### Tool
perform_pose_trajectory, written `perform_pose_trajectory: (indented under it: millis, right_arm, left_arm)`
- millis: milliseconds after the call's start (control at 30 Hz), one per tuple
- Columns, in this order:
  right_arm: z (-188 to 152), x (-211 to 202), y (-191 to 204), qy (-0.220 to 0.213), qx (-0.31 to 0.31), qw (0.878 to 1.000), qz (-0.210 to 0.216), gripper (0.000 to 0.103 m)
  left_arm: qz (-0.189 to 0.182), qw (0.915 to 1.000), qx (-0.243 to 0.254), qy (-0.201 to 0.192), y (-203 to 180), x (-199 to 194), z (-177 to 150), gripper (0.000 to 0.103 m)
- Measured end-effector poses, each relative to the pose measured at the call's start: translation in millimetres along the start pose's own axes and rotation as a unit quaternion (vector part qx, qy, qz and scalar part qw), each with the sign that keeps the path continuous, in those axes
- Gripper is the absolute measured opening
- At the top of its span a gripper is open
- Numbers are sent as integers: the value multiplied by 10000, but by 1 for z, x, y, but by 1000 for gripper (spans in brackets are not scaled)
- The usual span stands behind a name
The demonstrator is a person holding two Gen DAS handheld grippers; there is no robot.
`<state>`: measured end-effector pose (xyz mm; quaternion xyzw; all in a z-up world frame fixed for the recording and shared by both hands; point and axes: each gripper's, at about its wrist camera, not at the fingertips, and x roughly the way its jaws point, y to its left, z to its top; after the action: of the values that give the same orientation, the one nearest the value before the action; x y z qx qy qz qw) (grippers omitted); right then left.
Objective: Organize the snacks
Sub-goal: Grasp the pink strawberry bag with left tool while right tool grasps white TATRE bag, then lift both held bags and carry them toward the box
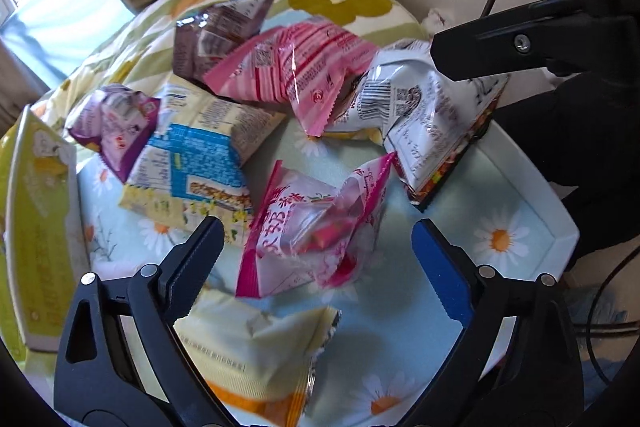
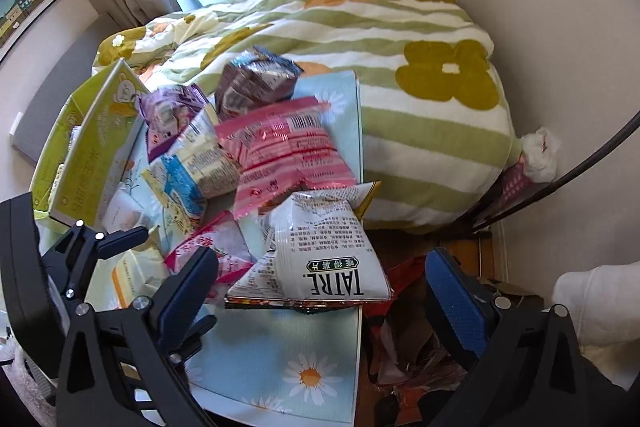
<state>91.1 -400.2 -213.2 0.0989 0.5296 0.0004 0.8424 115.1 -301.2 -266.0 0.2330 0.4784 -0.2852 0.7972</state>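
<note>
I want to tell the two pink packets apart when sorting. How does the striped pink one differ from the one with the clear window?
The striped pink packet is opaque, lies farther back, and rests on other snacks. The windowed pink packet shows its contents through clear film, is crumpled, and lies on the tray between the open left claw's fingers. Both are sealed pink packets with crimped edges.

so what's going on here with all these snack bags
A person holding a gripper in each hand is sorting snack packets piled in a daisy-print tray beside a flowered quilt. The left gripper is open around a pink packet lying in the tray. The right gripper is open too, over the tray's edge by a white packet. Neither grips anything yet.
</note>
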Motion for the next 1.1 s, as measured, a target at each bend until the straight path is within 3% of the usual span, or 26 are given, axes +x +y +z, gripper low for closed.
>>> perform_pose_trajectory:
  millis: [267, 333, 400, 467, 800, 1100]
  right_arm:
    - [6, 28, -13, 177, 226, 9995, 152, 102]
    - [7, 35, -17, 239, 296, 9990, 236, 101]
    - [7, 39, -19, 288, 328, 9986, 290, 100]
    - [6, 44, -19, 360, 331, 9983, 311, 96]
    - [6, 61, -9, 560, 330, 9962, 574, 92]
    - [4, 78, -7, 599, 295, 9972, 328, 77]
  left_arm:
    - [-141, 9992, 94, 349, -5, 35, 6, 85]
    - [-200, 9988, 88, 428, -5, 42, 6, 81]
    - [-185, 9986, 117, 488, -7, 48, 6, 69]
    - [-327, 9973, 77, 648, -6, 55, 4, 66]
    - [-591, 9958, -87, 698, 6, 52, -6, 60]
    - [-792, 9927, -380, 828, 28, 46, -16, 60]
